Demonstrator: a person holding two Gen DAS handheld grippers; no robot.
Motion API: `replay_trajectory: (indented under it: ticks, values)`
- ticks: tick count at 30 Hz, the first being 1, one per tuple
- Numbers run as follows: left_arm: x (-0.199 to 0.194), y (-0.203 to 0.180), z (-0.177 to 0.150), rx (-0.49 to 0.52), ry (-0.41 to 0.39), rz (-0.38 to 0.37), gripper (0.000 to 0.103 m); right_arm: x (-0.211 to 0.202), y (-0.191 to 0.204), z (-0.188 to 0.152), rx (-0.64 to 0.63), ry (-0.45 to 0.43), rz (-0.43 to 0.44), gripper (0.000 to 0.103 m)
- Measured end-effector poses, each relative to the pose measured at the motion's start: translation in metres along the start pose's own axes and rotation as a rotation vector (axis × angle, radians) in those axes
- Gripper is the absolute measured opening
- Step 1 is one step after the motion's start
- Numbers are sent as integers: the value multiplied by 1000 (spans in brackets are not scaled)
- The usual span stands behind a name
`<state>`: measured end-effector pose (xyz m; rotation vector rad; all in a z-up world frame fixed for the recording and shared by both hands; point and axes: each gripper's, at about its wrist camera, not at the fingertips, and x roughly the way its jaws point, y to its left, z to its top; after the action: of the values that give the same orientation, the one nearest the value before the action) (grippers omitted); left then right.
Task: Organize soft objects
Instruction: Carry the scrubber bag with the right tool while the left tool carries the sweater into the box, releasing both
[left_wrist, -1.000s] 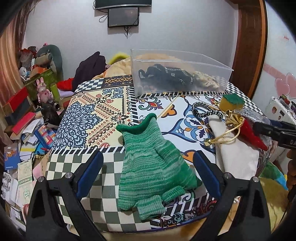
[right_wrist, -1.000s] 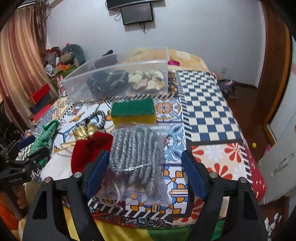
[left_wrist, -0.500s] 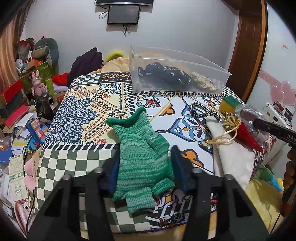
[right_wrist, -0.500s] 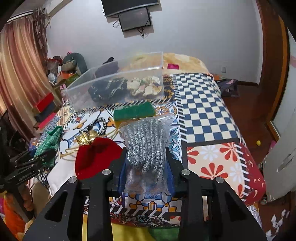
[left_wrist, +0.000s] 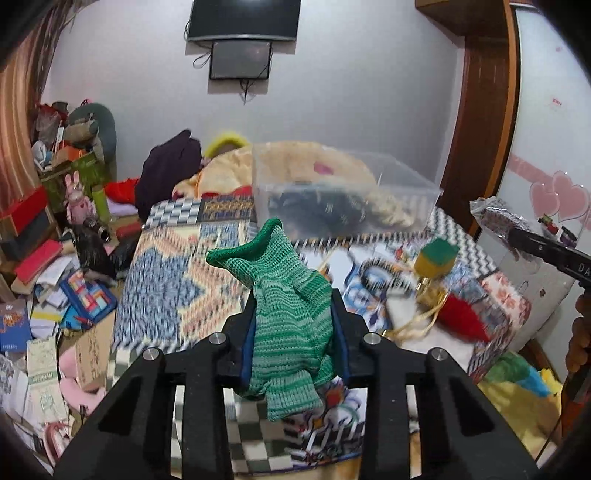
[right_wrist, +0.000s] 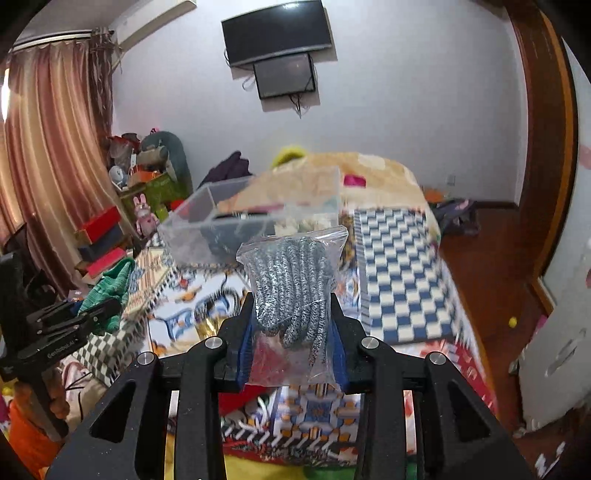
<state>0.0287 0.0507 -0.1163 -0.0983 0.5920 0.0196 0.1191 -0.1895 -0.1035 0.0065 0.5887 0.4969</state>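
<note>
Left gripper clenched on green glove, jaws having just been closing; right gripper grasping bagged cord. Both held clear above bed, likely bound for clear bin.

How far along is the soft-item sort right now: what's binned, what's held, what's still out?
Done: the clear bin already holds a dark item and a pale one. In hand: the left gripper, whose jaws have just been closing, clamps the green glove; the right gripper clamps the bagged grey rope. Left on the bed: the sponge, the red pouch, and the black-and-white cord.
</note>
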Motion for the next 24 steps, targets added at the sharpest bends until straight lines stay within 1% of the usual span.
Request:
replay_trajectory:
  ticks: [7, 13, 19, 24]
  values:
    - [2, -7, 48, 4, -58, 4, 34, -1, 8, 34, -48, -81, -17, 31]
    - [22, -8, 82, 16, -59, 6, 34, 17, 11, 62, -72, -126, -21, 32]
    - [43, -12, 110, 44, -59, 0, 34, 42, 12, 81, -87, -126, -29, 32]
    - [61, -20, 127, 75, -50, -12, 34, 67, 13, 96, -93, -95, -1, 32]
